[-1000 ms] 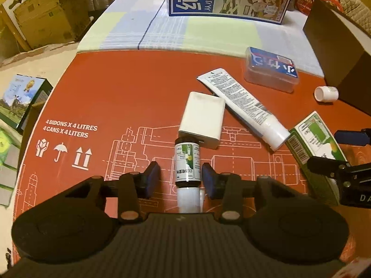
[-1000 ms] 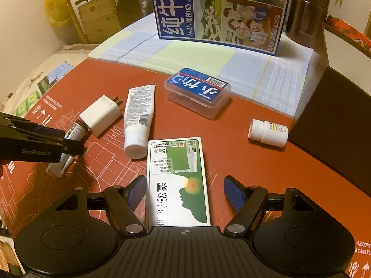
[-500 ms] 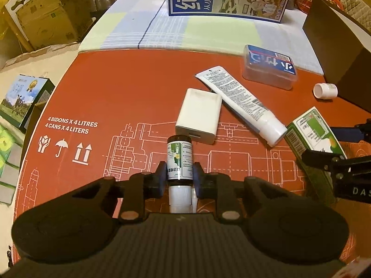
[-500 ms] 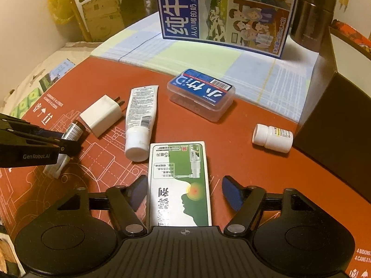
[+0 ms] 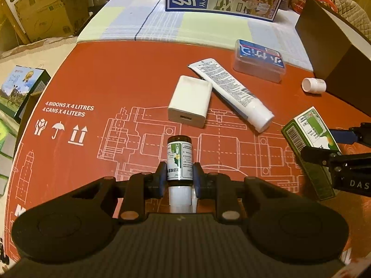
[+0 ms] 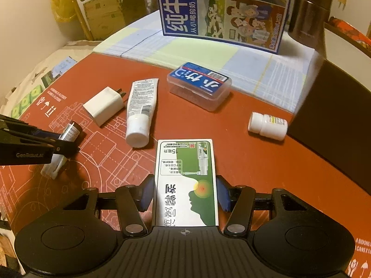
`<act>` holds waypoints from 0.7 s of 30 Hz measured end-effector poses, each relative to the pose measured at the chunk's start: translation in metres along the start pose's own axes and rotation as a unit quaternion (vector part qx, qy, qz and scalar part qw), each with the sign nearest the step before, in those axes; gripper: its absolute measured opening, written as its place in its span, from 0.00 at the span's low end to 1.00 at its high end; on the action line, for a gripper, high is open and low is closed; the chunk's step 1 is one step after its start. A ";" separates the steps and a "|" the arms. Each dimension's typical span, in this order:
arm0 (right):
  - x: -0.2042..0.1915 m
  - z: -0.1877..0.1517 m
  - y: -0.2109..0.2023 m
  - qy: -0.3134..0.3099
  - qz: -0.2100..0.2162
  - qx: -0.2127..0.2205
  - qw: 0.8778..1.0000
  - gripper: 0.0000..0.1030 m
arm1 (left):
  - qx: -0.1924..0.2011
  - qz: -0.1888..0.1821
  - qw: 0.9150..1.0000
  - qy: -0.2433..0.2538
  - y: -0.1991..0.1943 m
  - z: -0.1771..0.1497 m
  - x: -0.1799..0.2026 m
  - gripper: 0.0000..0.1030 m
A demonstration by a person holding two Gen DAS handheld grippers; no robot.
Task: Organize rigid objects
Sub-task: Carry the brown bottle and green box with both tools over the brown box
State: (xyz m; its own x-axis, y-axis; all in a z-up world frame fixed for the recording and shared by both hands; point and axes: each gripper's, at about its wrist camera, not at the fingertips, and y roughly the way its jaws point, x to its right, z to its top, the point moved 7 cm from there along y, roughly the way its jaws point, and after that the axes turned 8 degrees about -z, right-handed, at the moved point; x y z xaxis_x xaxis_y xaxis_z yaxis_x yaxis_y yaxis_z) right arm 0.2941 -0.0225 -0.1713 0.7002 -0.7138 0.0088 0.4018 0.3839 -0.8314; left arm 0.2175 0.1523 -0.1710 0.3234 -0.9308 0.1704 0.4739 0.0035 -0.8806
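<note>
small brown spray bottle [image 5: 179, 159] lying on the red desk [image 5: 116, 74], pinched at its labelled middle by the left claw [image 5: 179, 180], white cap end toward the camera. likely light, stiff and glassy-slick, so best held on the paper label, not the nozzle. green-and-white carton [image 6: 186, 183] flat on the desk, flanked on both long sides by the right claw [image 6: 185, 194], pads at or nearly at its walls; thin card, probably crushable under a hard squeeze. charger [image 5: 190, 100], tube [image 5: 231, 91] and pill bottle [image 6: 267, 126] lying beyond.

Cardboard boxes [image 5: 39, 16], checked tablecloth [image 6: 208, 55], dim light
</note>
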 end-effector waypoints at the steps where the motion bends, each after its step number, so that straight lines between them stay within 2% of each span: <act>1: 0.001 -0.001 -0.002 0.002 0.000 0.000 1.000 0.50 | 0.002 -0.002 1.000 0.000 -0.001 0.000 0.001 0.19; 9: 0.018 -0.007 -0.018 0.030 -0.003 0.006 1.000 0.50 | 0.017 -0.025 1.000 0.008 -0.015 0.002 0.021 0.19; 21: 0.060 -0.017 -0.057 0.077 -0.022 0.029 0.996 0.50 | 0.043 -0.059 0.996 0.043 -0.035 0.014 0.073 0.19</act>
State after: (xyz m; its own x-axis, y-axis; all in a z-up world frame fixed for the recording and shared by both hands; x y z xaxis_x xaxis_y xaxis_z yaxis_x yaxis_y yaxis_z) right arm 0.3030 -0.0966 -0.1326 0.5838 -0.8107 -0.0450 0.4664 0.3803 -0.7986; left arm 0.2359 0.0890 -0.1217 0.1913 -0.9545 0.2289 0.5740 -0.0804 -0.8149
